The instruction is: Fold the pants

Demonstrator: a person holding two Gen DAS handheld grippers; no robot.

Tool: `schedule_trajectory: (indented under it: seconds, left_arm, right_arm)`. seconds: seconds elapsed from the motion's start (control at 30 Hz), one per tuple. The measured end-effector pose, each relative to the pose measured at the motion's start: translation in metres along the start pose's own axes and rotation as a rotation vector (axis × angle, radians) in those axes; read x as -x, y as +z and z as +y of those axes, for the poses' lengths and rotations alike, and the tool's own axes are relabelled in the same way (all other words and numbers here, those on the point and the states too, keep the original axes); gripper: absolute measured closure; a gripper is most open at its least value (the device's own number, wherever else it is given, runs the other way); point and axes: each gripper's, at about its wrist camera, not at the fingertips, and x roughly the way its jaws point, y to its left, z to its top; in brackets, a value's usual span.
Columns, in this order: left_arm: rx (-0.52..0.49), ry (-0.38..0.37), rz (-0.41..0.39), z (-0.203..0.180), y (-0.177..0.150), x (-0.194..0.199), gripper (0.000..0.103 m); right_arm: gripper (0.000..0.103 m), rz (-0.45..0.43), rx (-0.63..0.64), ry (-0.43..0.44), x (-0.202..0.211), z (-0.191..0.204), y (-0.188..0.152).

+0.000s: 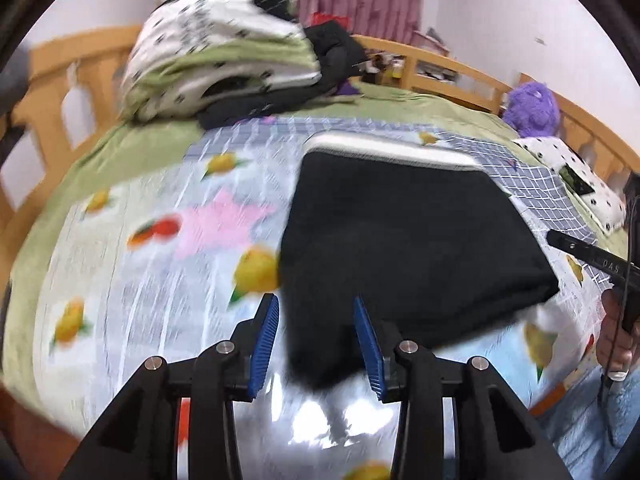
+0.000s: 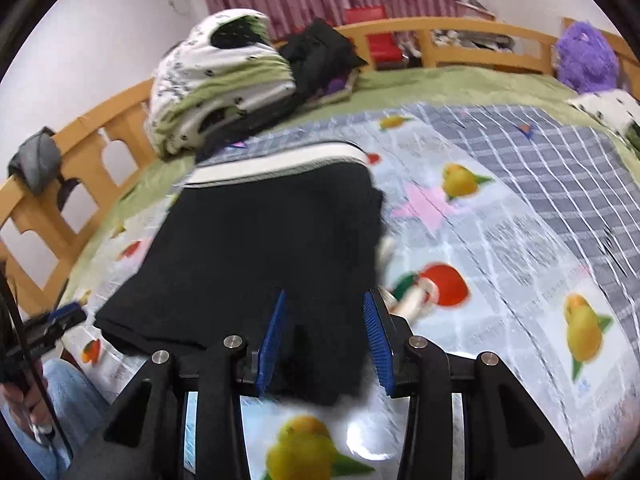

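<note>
The black pants (image 1: 400, 240) lie folded on the fruit-print bed sheet (image 1: 140, 272), white waistband at the far end. My left gripper (image 1: 316, 336) is open, its blue pads either side of the pants' near left corner, just above it. In the right wrist view the pants (image 2: 260, 248) lie the same way, and my right gripper (image 2: 326, 336) is open over their near right corner. The right gripper also shows at the right edge of the left wrist view (image 1: 592, 260). The left gripper shows at the left edge of the right wrist view (image 2: 56, 320).
A rolled green and white duvet (image 1: 216, 52) and dark clothes (image 1: 332, 52) lie at the far side of the bed. A purple plush toy (image 1: 532, 108) and a spotted pillow (image 1: 576, 176) sit at the far right. A wooden bed rail (image 2: 80, 160) runs around the bed.
</note>
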Motion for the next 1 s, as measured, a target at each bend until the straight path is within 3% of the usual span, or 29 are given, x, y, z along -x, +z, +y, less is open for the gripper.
schedule_trajectory:
  seconds: [0.1, 0.17, 0.23, 0.3, 0.43, 0.53, 0.67, 0.77, 0.83, 0.93, 1.0]
  left_arm:
    - [-0.043, -0.02, -0.005, -0.015, 0.028, -0.022, 0.066]
    - [-0.042, -0.04, 0.037, -0.021, 0.03, -0.042, 0.066]
    - [-0.034, -0.018, 0.13, -0.02, 0.014, -0.067, 0.066]
    - [-0.028, -0.039, 0.163, -0.017, -0.01, -0.076, 0.064]
    - [-0.078, -0.018, 0.118, -0.025, -0.032, -0.054, 0.063]
    - [-0.063, -0.052, 0.119, -0.02, -0.033, -0.049, 0.062]
    - [0.002, -0.078, 0.105, -0.004, -0.006, -0.05, 0.054]
    - [0.005, -0.007, 0.069, 0.0, 0.034, -0.059, 0.048]
    - [-0.002, -0.018, 0.046, -0.004, 0.063, -0.064, 0.047]
    - [-0.012, -0.037, 0.012, -0.009, 0.095, -0.075, 0.035]
    - [-0.027, -0.027, -0.008, -0.013, 0.107, -0.09, 0.034]
  right_arm:
    - [0.063, -0.052, 0.037, 0.03, -0.004, 0.013, 0.013]
    - [0.063, -0.034, 0.068, 0.004, -0.014, 0.019, 0.013]
    - [0.063, 0.053, 0.077, -0.058, -0.038, 0.017, 0.002]
    - [0.063, 0.094, 0.098, -0.11, -0.05, 0.016, -0.014]
    - [0.063, 0.081, 0.203, -0.155, -0.041, 0.031, -0.031]
    - [0.063, 0.085, 0.2, -0.122, -0.033, 0.027, -0.031]
    - [0.063, 0.02, 0.128, -0.01, -0.012, 0.018, -0.009]
    - [0.062, -0.059, 0.125, -0.018, -0.013, 0.017, 0.028]
    - [0.062, -0.069, 0.104, -0.034, -0.026, 0.015, 0.058]
    - [0.062, -0.073, 0.068, -0.013, -0.05, 0.016, 0.095]
    - [0.062, -0.063, 0.08, -0.036, -0.072, 0.02, 0.111]
